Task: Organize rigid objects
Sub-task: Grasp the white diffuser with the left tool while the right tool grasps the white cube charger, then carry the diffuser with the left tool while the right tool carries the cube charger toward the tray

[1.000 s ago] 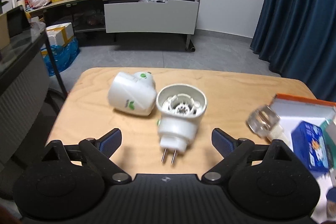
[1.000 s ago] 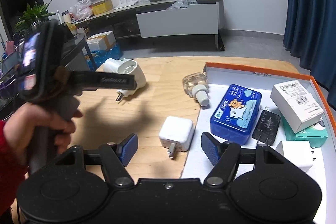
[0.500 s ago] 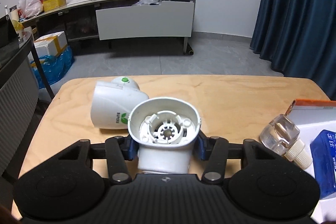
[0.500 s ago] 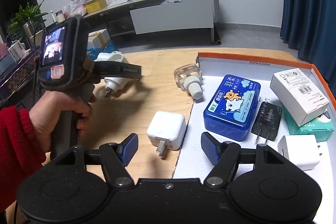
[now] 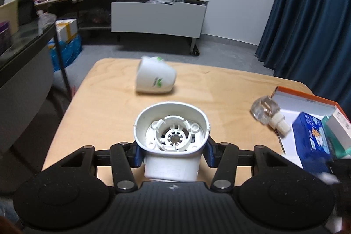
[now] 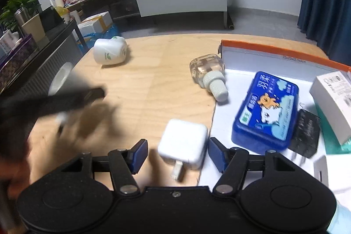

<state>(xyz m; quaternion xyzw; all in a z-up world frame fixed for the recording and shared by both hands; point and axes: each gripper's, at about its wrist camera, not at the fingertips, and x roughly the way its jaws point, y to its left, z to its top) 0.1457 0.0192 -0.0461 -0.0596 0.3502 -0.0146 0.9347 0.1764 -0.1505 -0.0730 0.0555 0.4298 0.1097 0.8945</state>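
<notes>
My left gripper (image 5: 173, 155) is shut on a white plug-in heater (image 5: 172, 135), its open round socket facing the camera, held above the wooden table (image 5: 105, 102). In the right wrist view that gripper is a dark blur at the left. A second white heater with a green leaf mark (image 5: 154, 79) (image 6: 109, 53) lies on its side farther back. My right gripper (image 6: 177, 155) is low over a white cube charger (image 6: 183, 144), prongs toward me. Its jaws are closing with the charger between them, and a gap still shows at the left pad.
A clear refill bottle (image 6: 208, 71) (image 5: 266, 112) lies beside the orange-rimmed box (image 6: 274, 50). In the box are a blue case (image 6: 266, 111), a black adapter (image 6: 306, 133), a white carton (image 6: 331, 102) and another white charger (image 6: 322, 170). The table's edge falls off at the left.
The left gripper closed on the upright heater and carried it off from the other heater. The right gripper sank toward the cube charger and its jaws narrowed around it.
</notes>
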